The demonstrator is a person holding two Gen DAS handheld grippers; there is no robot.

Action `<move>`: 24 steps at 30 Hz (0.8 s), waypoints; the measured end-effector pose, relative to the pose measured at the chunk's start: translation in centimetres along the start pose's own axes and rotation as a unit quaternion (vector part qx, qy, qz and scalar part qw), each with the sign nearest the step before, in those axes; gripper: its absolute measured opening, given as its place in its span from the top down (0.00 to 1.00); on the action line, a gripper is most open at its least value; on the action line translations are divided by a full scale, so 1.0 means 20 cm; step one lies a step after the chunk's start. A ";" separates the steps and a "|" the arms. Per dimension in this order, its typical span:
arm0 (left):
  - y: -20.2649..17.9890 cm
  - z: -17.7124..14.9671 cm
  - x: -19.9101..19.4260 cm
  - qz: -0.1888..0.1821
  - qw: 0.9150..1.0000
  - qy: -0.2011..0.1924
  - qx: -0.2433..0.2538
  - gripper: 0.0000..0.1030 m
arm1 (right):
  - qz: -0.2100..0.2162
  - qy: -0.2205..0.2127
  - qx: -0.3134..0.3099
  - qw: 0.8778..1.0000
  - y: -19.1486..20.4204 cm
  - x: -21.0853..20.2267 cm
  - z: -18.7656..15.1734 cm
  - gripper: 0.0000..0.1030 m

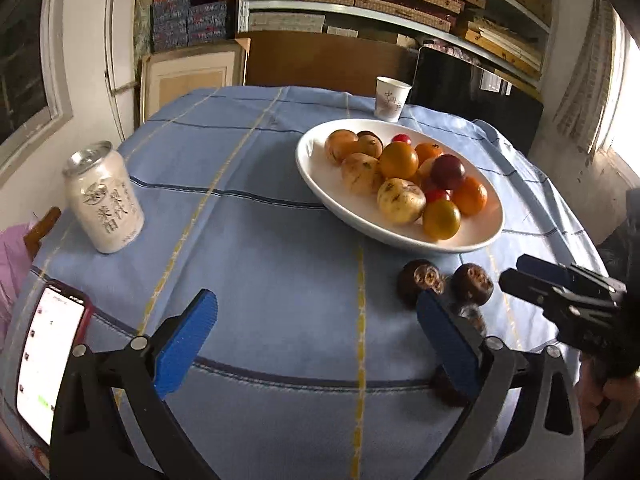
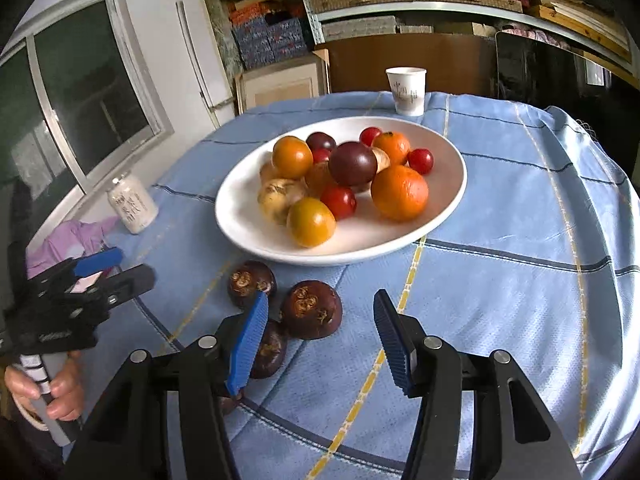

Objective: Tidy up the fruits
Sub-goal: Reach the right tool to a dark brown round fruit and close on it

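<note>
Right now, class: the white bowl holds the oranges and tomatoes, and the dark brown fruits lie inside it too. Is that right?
Not quite. The dark brown fruits lie on the blue tablecloth in front of the white bowl, not inside it. The right wrist view shows this. The oranges and tomatoes are in the bowl.

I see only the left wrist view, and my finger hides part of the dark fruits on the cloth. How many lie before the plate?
Observer: At least three dark brown fruits lie on the cloth, clear of the plate.
Operator: Is the right gripper open?
Observer: Yes, the right gripper has its jaws apart and holds nothing.
Operator: What holds the left gripper?
Observer: A hand wraps the handle of the left gripper.
</note>
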State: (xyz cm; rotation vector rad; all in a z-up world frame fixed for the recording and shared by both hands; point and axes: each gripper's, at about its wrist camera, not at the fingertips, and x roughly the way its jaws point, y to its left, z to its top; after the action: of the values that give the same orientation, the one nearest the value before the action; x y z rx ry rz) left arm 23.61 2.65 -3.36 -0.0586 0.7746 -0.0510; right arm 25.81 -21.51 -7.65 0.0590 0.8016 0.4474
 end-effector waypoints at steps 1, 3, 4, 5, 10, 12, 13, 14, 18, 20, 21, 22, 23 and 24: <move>-0.01 -0.01 -0.02 0.005 1.000 -0.008 0.006 0.05 | -0.001 0.002 0.001 1.000 0.00 0.01 0.00 0.46; -0.01 -0.01 -0.04 0.007 1.000 -0.018 0.009 0.05 | -0.008 0.009 0.004 1.000 0.00 0.05 0.02 0.48; -0.01 -0.01 -0.05 0.008 1.000 -0.022 0.011 0.05 | -0.011 0.012 0.004 1.000 0.00 0.06 0.02 0.48; -0.02 0.00 -0.06 0.008 1.000 -0.024 0.012 0.05 | -0.012 0.017 0.002 1.000 0.01 0.08 0.02 0.49; -0.01 0.01 -0.07 0.008 1.000 -0.024 0.013 0.05 | -0.014 0.034 0.002 0.999 0.02 0.16 0.03 0.54; -0.01 0.01 -0.07 0.009 1.000 -0.023 0.011 0.05 | -0.014 0.036 0.000 0.999 0.03 0.17 0.04 0.54; -0.01 0.01 -0.07 0.010 1.000 -0.022 0.011 0.05 | -0.015 0.038 -0.003 0.999 0.04 0.18 0.04 0.54; 0.00 0.01 -0.06 0.010 1.000 -0.021 0.010 0.05 | -0.017 0.040 -0.005 0.999 0.05 0.19 0.04 0.54; 0.00 0.01 -0.07 0.009 1.000 -0.020 0.006 0.05 | -0.025 0.051 -0.008 0.998 0.07 0.22 0.03 0.54; 0.01 0.01 -0.07 0.008 1.000 -0.022 0.005 0.05 | -0.027 0.052 -0.008 0.998 0.07 0.23 0.04 0.54; 0.01 0.01 -0.07 0.008 1.000 -0.022 0.005 0.05 | -0.029 0.053 -0.007 0.998 0.07 0.23 0.04 0.54; 0.01 0.01 -0.07 0.008 1.000 -0.022 0.006 0.05 | -0.029 0.053 -0.006 0.998 0.07 0.23 0.04 0.55; 0.00 0.01 -0.07 0.008 1.000 -0.021 0.007 0.05 | -0.029 0.054 -0.004 0.998 0.07 0.24 0.04 0.55; 0.00 0.01 -0.07 0.009 1.000 -0.021 0.008 0.05 | -0.029 0.055 -0.003 0.998 0.07 0.24 0.04 0.55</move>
State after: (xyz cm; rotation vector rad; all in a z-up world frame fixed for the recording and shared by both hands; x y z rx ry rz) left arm 22.71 2.83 -2.22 -0.0376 0.7324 -0.0390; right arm 28.73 -18.15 -10.03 0.0057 0.9082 0.3996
